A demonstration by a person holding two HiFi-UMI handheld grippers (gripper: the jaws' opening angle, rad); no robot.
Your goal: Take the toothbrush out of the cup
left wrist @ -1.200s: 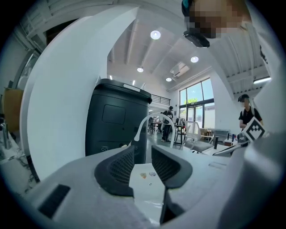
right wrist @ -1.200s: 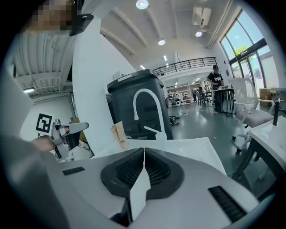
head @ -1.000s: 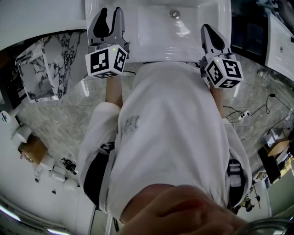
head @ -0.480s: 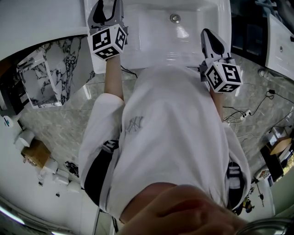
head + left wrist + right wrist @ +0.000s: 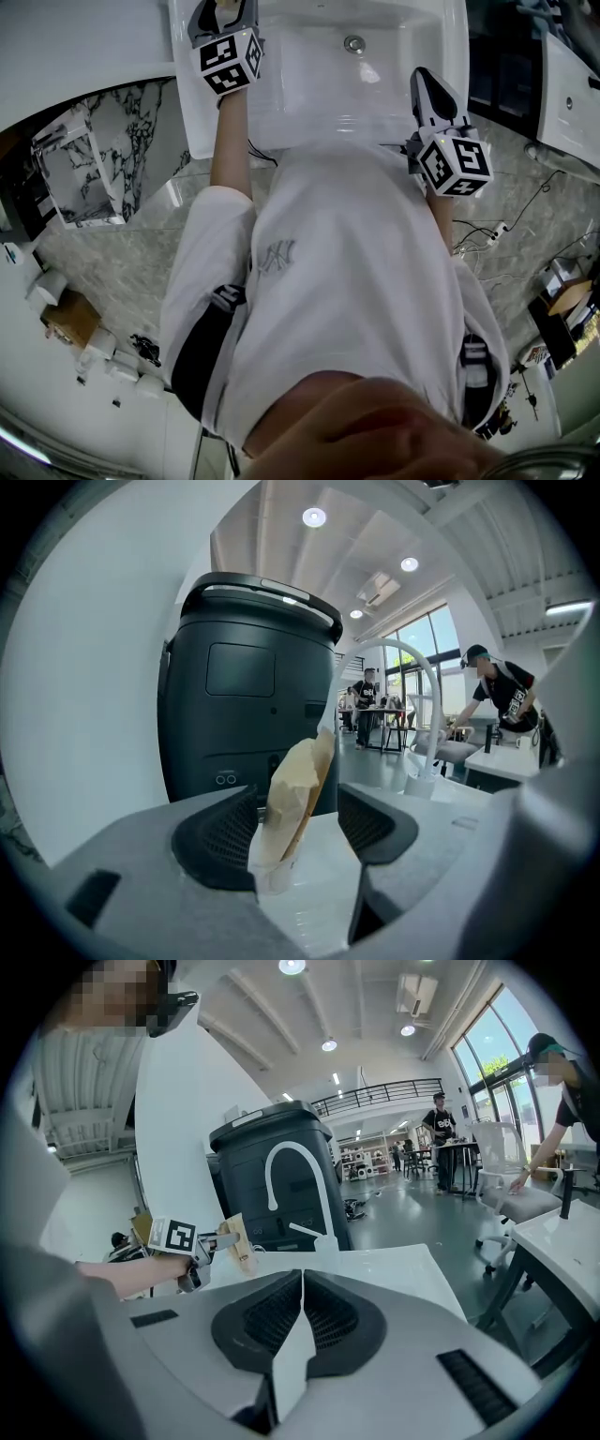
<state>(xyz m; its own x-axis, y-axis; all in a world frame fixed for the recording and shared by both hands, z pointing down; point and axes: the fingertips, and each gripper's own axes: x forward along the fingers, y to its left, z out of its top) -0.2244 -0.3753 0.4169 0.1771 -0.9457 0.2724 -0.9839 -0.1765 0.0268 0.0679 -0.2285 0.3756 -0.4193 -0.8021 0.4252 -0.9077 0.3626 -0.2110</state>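
- Left arm [image 5: 230, 131] is stretching forward.
- Left gripper [image 5: 298, 822] is gaping wide. Its jaws have just been opening, with the toothbrush [image 5: 296, 778] standing between them, unclamped.
- Right gripper [image 5: 302, 1288] is hovering, jaws pressed together, empty.

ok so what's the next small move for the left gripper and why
Probably close the left gripper on the paper-wrapped toothbrush. Its jaws have just been opening and now stand wide apart, with the wrapper standing between them, not yet clamped, its lower end in the clear cup. Gripping above the cup's rim should let the toothbrush lift out alone.
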